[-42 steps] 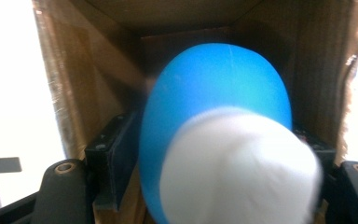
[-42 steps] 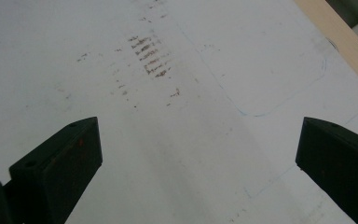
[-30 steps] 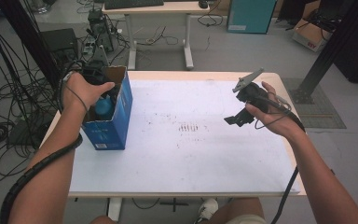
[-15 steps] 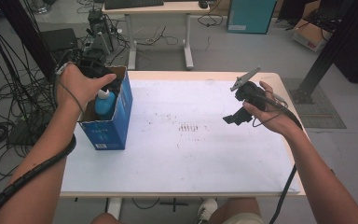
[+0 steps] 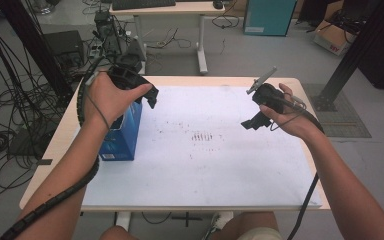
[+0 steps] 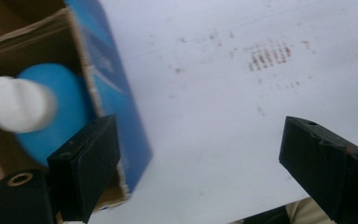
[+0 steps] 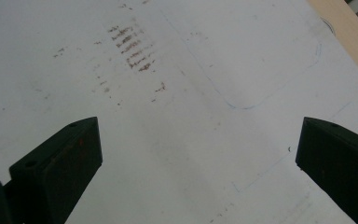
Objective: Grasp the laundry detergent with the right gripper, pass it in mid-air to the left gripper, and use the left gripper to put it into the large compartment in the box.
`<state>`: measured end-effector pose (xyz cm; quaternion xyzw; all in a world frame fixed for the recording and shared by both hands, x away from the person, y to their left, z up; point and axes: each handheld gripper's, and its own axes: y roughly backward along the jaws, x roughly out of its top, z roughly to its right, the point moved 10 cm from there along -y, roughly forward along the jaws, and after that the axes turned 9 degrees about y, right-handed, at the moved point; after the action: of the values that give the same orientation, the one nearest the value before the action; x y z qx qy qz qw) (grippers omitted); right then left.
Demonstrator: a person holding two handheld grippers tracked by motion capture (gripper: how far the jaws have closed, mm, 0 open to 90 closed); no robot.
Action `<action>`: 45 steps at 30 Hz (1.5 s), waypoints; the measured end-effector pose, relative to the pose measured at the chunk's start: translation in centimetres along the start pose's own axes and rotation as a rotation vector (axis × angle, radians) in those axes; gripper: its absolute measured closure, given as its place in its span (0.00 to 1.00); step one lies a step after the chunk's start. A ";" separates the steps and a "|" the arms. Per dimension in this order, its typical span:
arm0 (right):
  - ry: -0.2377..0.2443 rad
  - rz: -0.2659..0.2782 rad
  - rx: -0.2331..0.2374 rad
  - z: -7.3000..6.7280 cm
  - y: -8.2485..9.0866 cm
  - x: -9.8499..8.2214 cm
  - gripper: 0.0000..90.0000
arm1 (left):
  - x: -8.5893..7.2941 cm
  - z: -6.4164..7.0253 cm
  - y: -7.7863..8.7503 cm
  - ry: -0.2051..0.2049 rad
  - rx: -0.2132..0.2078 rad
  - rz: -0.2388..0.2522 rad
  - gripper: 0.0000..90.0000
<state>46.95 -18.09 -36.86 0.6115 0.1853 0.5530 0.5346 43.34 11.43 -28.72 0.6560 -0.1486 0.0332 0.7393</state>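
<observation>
step: bottle drop-off, looks done | blue bottle (image 6: 51, 107) sits inside blue box (image 5: 125, 132) at left of desk (image 5: 220, 80) | my left gripper (image 6: 191, 163) just opening, wide, empty, above box | my right gripper (image 7: 196, 158) wide, empty, right | left: nothing visible

box (image 5: 125, 132): blue outside w/ faint white print, brown cardboard inside
bottle (image 6: 51, 109): blue body, white cap (image 6: 18, 103); seen inside the box
sheet (image 5: 215, 165): white, covered w/ rows of small brown smudges right of the box, thin blue pen outlines also marked
table (image 5: 307, 95): pale wood edge, seen around the sheet
left gripper (image 5: 137, 90): black, above the box
right gripper (image 5: 252, 121): black, grey plate on top, far right of the box
</observation>
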 end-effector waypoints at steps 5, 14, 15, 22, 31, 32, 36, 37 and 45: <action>-0.006 -0.036 0.007 1.0 -0.4 0.2 0.00 | -0.3 2.3 -1.1 -0.045 -0.037 -0.011 0.13; -0.017 -0.090 0.008 3.6 -1.7 0.2 0.00 | -0.4 5.3 -3.8 -0.119 -0.095 -0.024 0.12; -0.016 -0.096 0.007 3.8 -1.8 0.2 0.00 | -0.4 5.4 -4.0 -0.122 -0.103 -0.030 0.12; -0.048 -0.125 0.001 5.6 -2.1 0.7 0.00 | -0.3 5.6 -5.1 -0.137 -0.109 -0.027 0.12; -0.072 -0.138 -0.002 7.0 -2.3 1.1 0.00 | -0.5 6.3 -5.5 -0.187 -0.108 -0.027 0.12; -0.075 -0.136 0.002 7.0 -2.3 1.2 0.00 | -0.5 6.4 -5.6 -0.188 -0.107 -0.029 0.12; -0.080 -0.150 0.000 7.4 -2.4 0.9 0.00 | -0.7 6.6 -6.1 -0.189 -0.117 -0.034 0.12; -0.080 -0.154 -0.004 7.5 -2.3 0.8 0.00 | -0.8 6.6 -6.1 -0.186 -0.116 -0.038 0.12; -0.074 -0.157 -0.009 7.5 -2.0 0.8 0.00 | -0.8 7.1 -6.1 -0.202 -0.125 -0.034 0.12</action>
<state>54.45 -20.09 -36.81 0.6127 0.2106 0.4873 0.5854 42.84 3.71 -34.08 0.6112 -0.2129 -0.0550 0.7603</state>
